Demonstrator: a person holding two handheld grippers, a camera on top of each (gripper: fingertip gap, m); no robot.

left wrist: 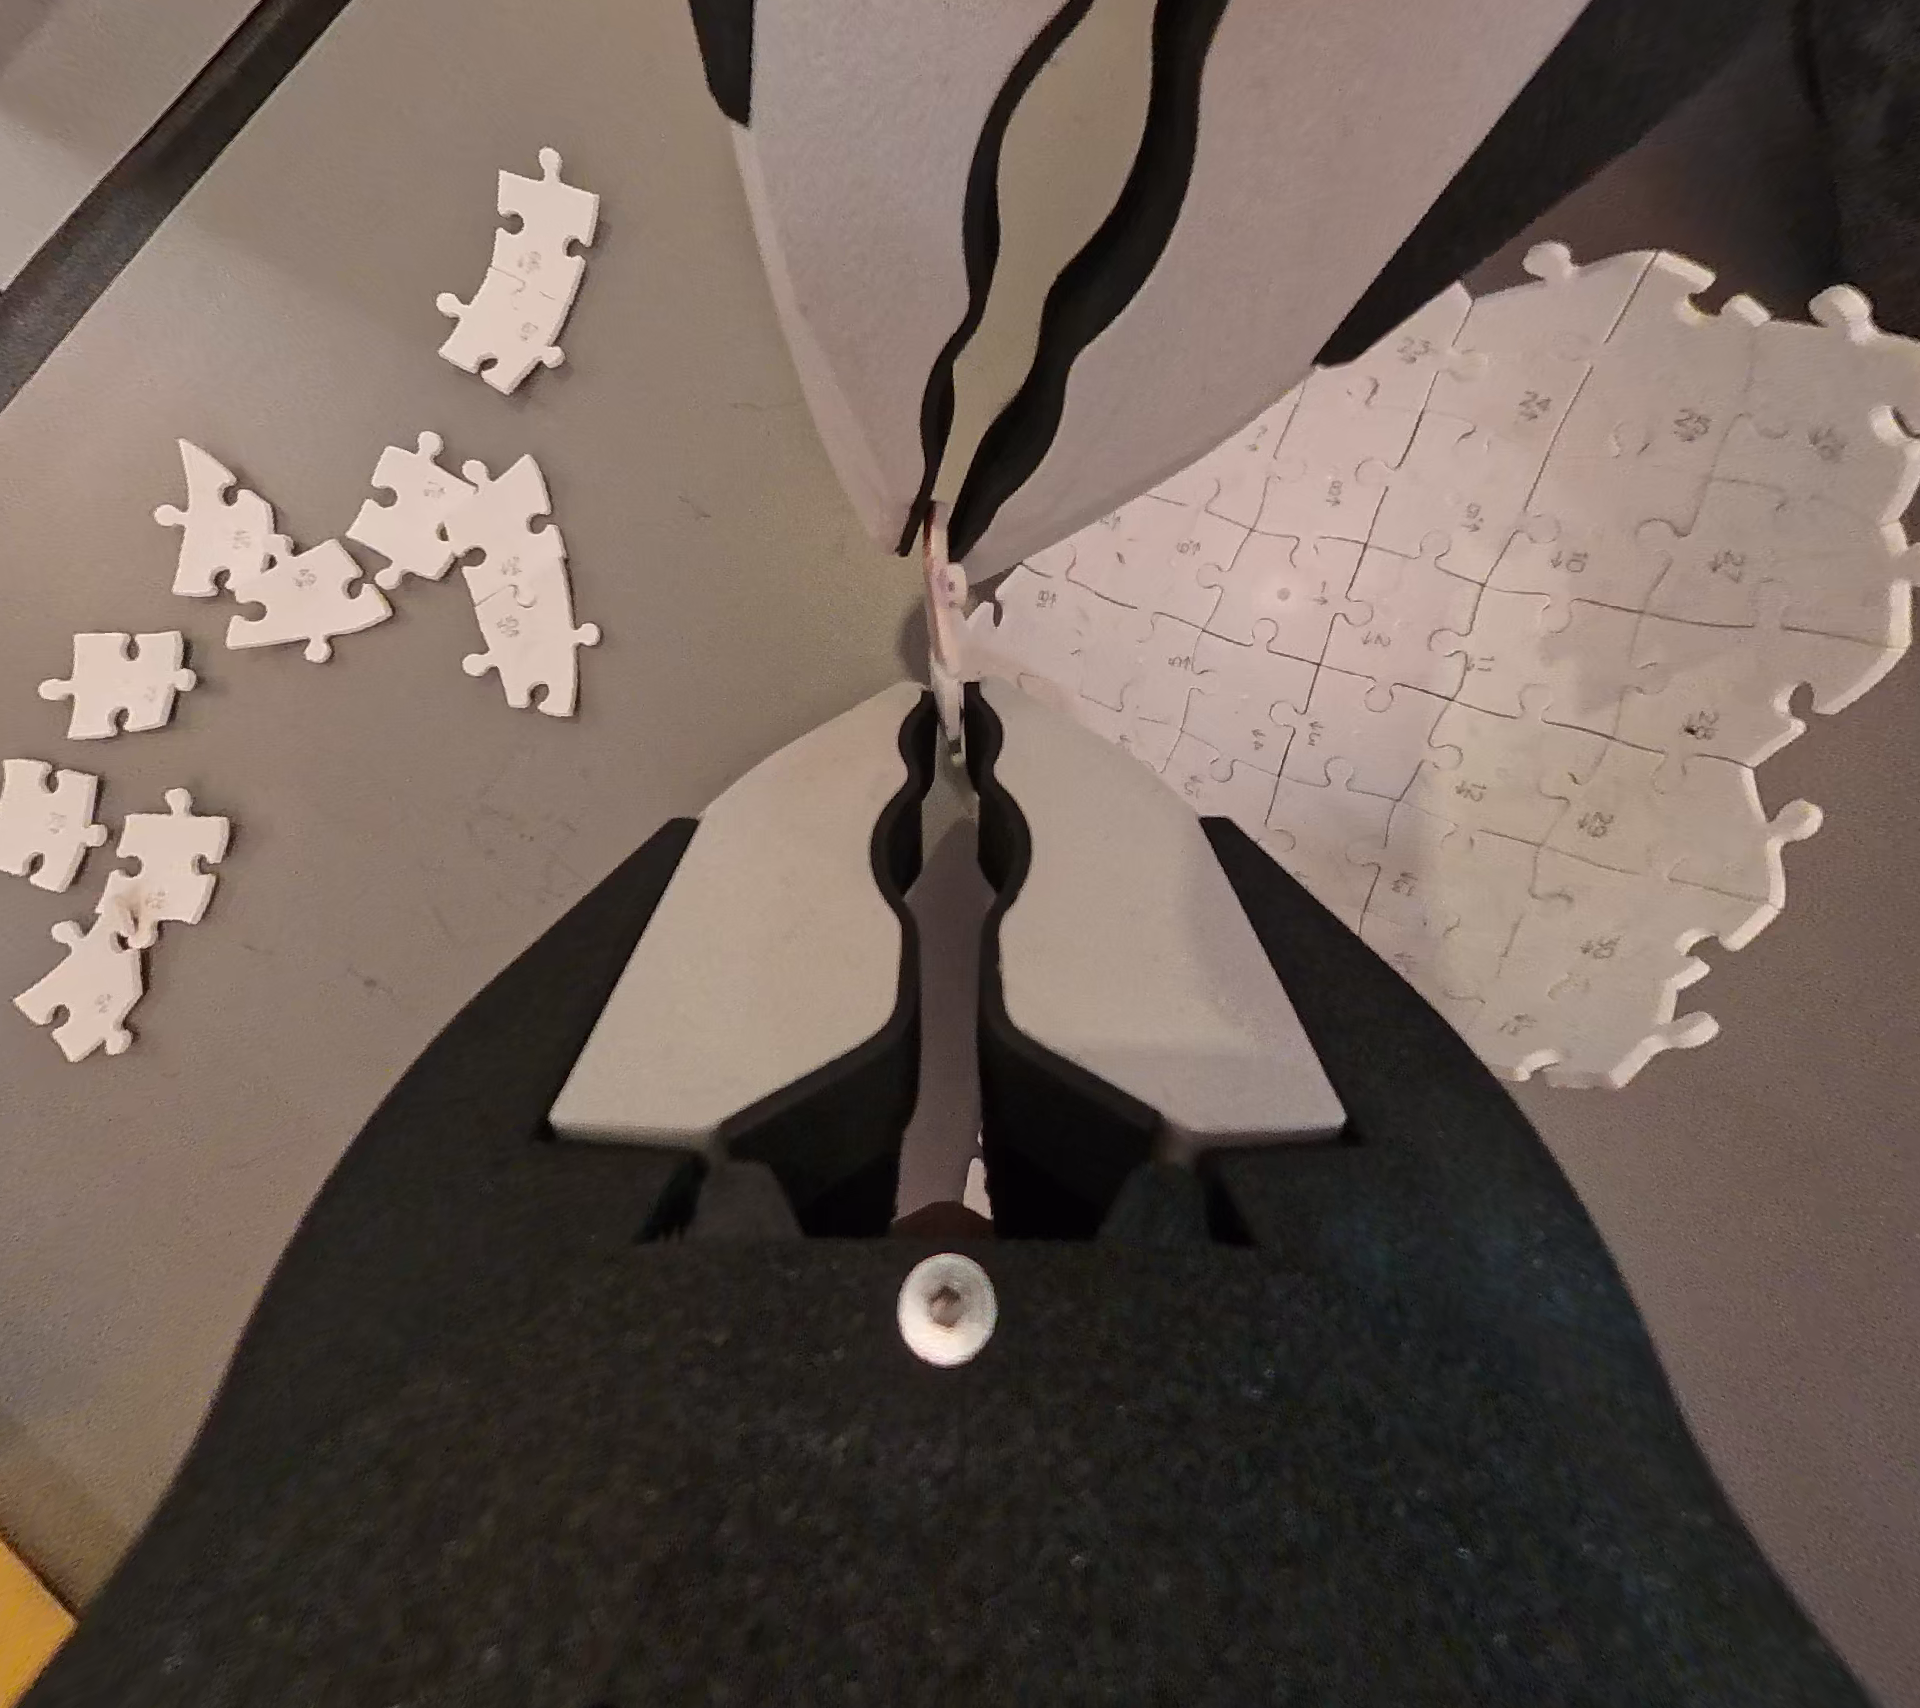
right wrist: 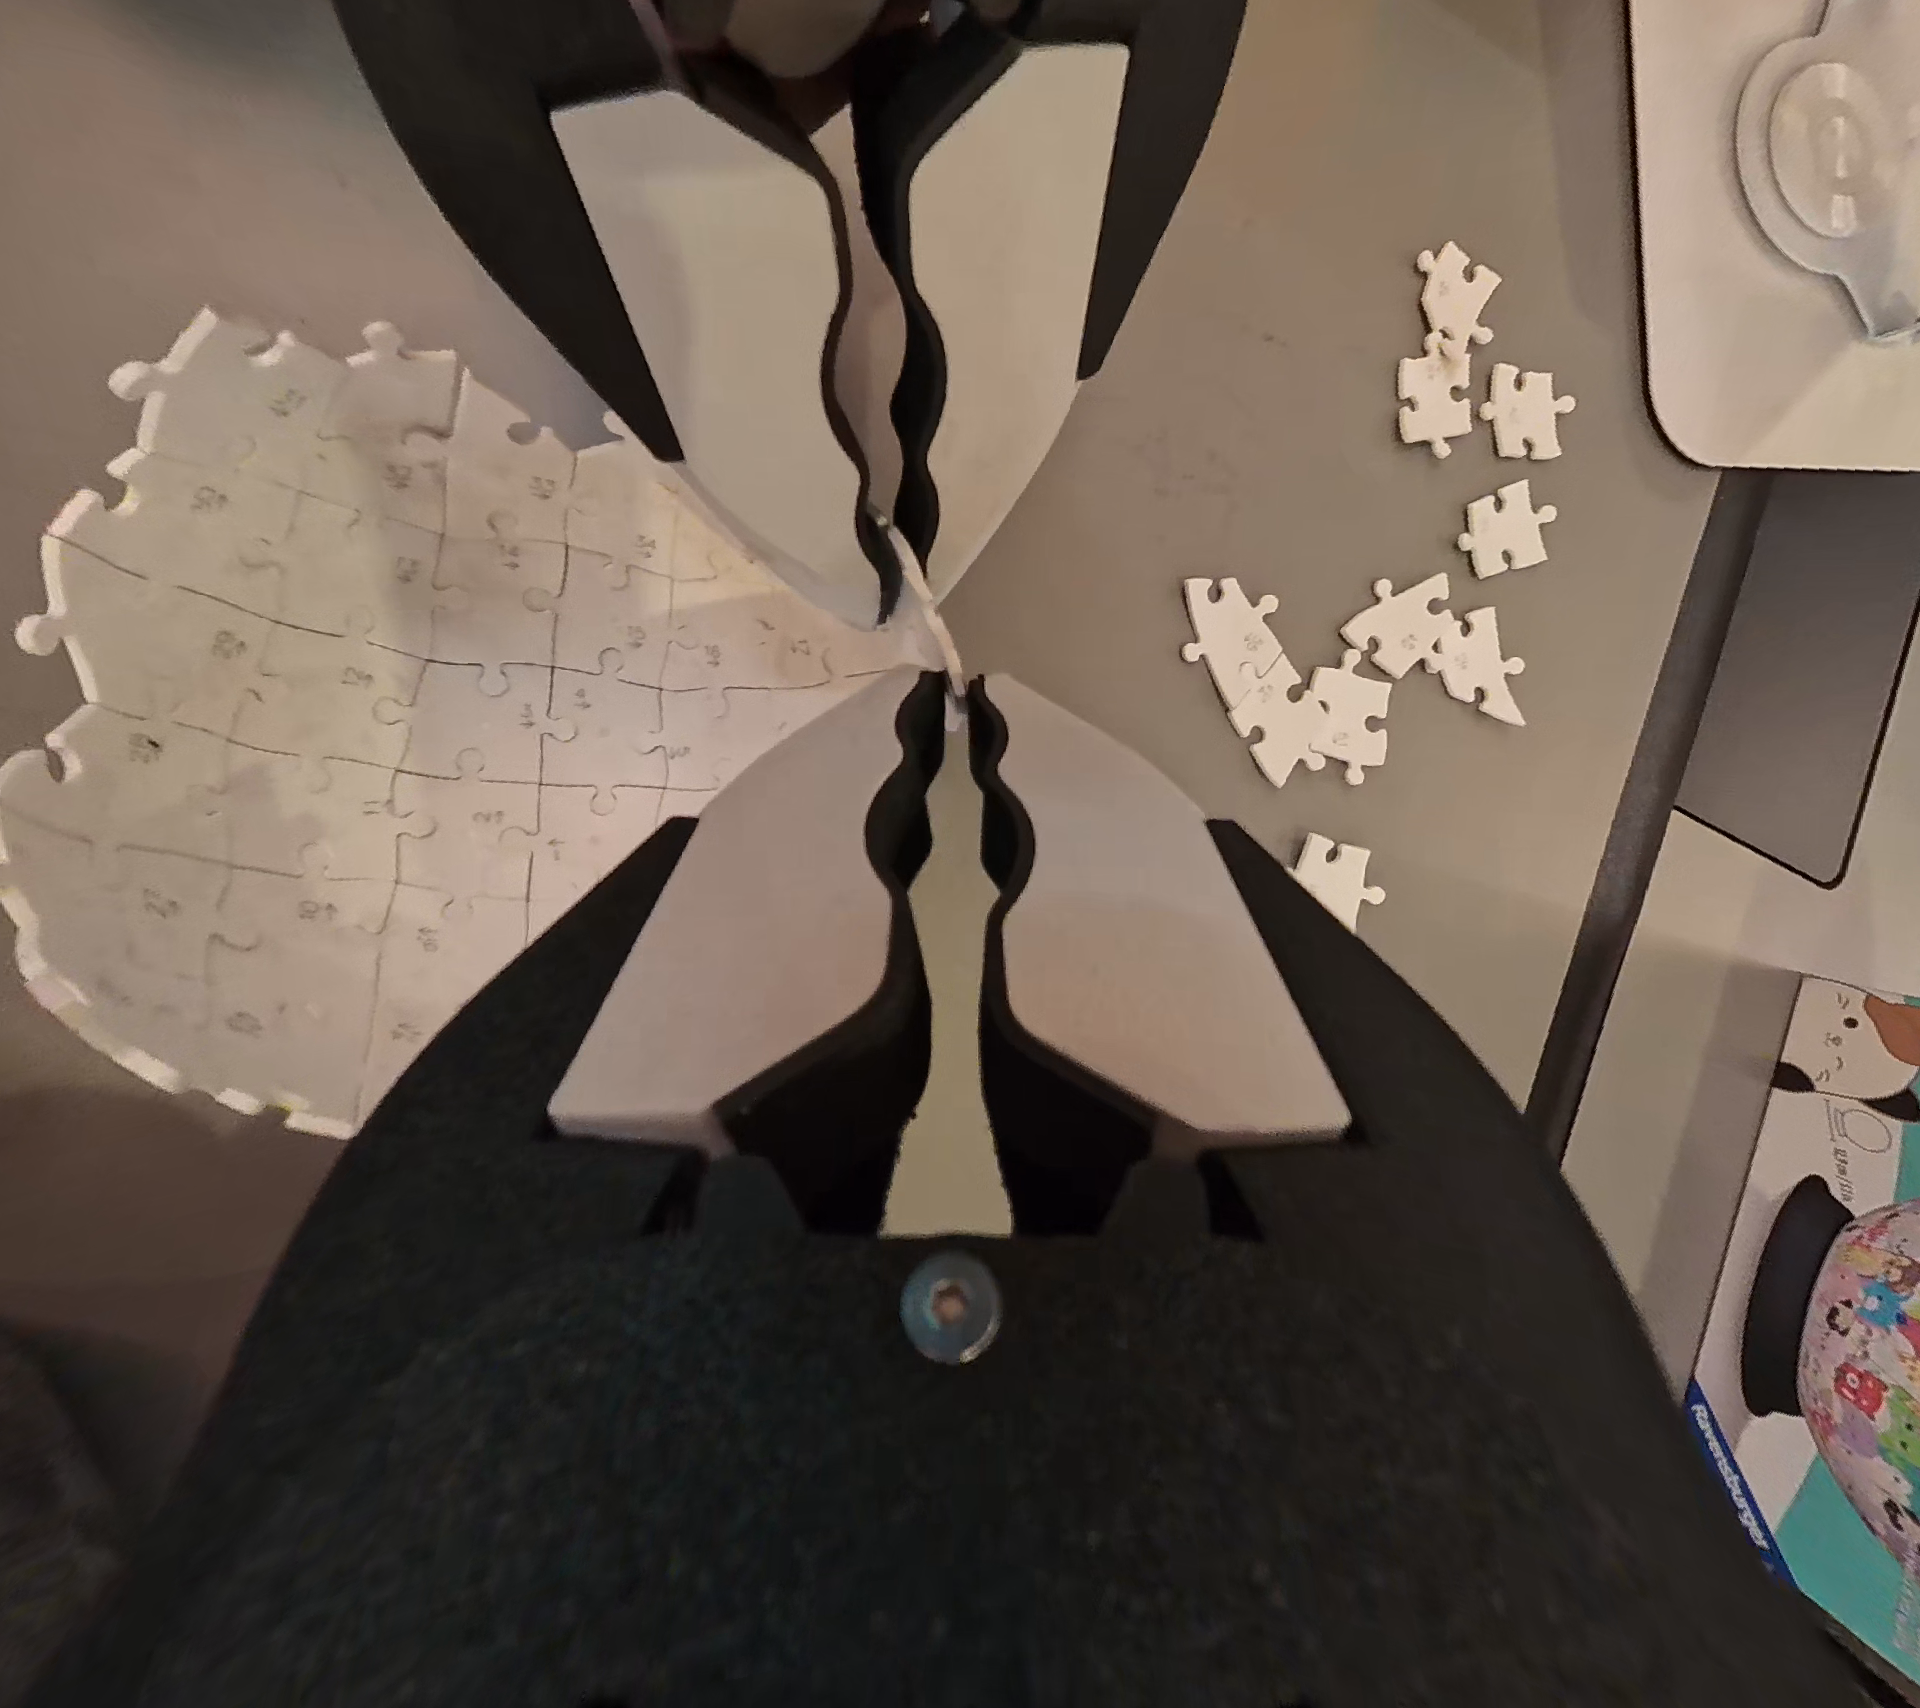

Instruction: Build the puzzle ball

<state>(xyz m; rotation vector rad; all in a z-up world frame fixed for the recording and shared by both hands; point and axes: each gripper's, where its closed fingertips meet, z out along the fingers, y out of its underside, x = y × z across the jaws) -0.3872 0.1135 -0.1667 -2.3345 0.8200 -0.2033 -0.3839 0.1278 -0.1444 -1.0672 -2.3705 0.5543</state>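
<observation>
Left claw point(left wrist: 951, 728): closed, tips pinching the rim of the curved white plastic puzzle shell point(left wrist: 1507, 671), the half-built ball, which spreads toward 3 o'clock in the left wrist view, inner side up.

Right claw point(right wrist: 954, 702): closed on the same rim from the opposite side, tip to tip with the left claw; which piece each one pinches cannot be told. In its own view the shell fans out toward 9 o'clock.

Where the work sits: held at its edge over the grey worktop point(left wrist: 644, 370); whether its far side rests on it cannot be told.

Loose white curved puzzle pieces point(left wrist: 416, 578): scattered at 9 o'clock in the left wrist view, 3 o'clock in the right, well apart from the claws; some are already joined in pairs.

Risk, seam: both grips bear on one small spot, so any twist between them would likely pop the nearby tabs apart.

Risk, slip: a thin, smooth rim in padded tips could slide out and drop the shell, shaking joints loose.

Risk, flex: the wide unsupported shell may sag and open its seams.

Writing: small printed numbers with arrows mark each piece's inner face.

Brand: the colourful cardboard puzzle box point(right wrist: 1829, 1263) at 4 o'clock in the right wrist view carries a maker's logo and a picture of the finished ball.
</observation>
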